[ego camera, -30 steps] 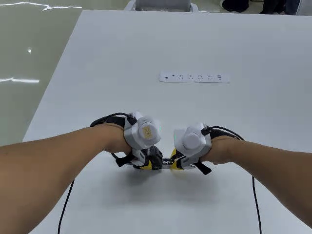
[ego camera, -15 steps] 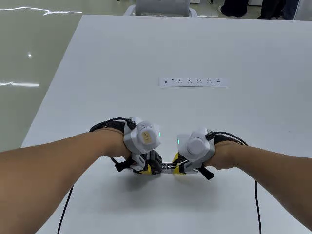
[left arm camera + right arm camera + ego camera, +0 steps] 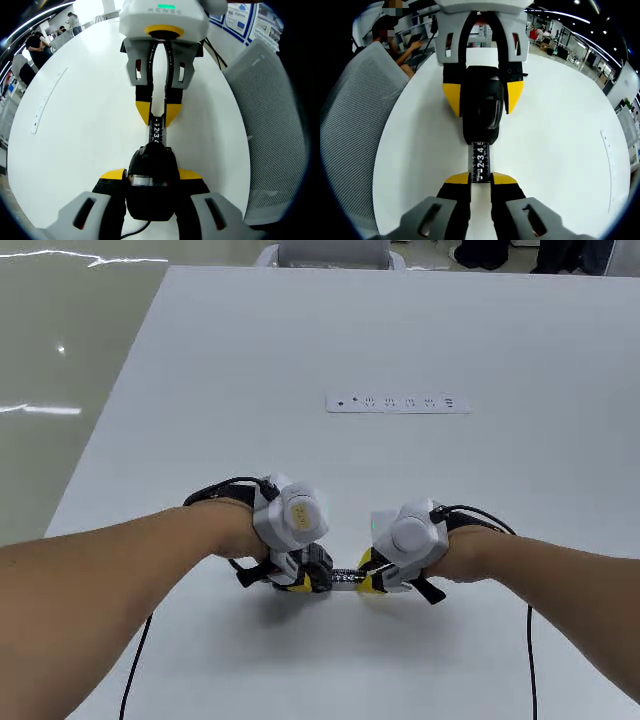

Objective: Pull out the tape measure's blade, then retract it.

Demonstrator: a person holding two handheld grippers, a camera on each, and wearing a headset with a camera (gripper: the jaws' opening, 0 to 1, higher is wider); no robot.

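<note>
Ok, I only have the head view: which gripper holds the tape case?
Observer: The left gripper. Its jaws are clamped on the sides of the black case.
Operator: And the other one?
Observer: The right gripper is shut on the blade.
Operator: How much blade is out?
Observer: A short stretch. In the right gripper view the marks 2 to 5 show between the case and the jaws.

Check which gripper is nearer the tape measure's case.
Left. The left gripper is shut on the case itself. The right gripper pinches the blade near its end, a short run of exposed blade away from the case.
</note>
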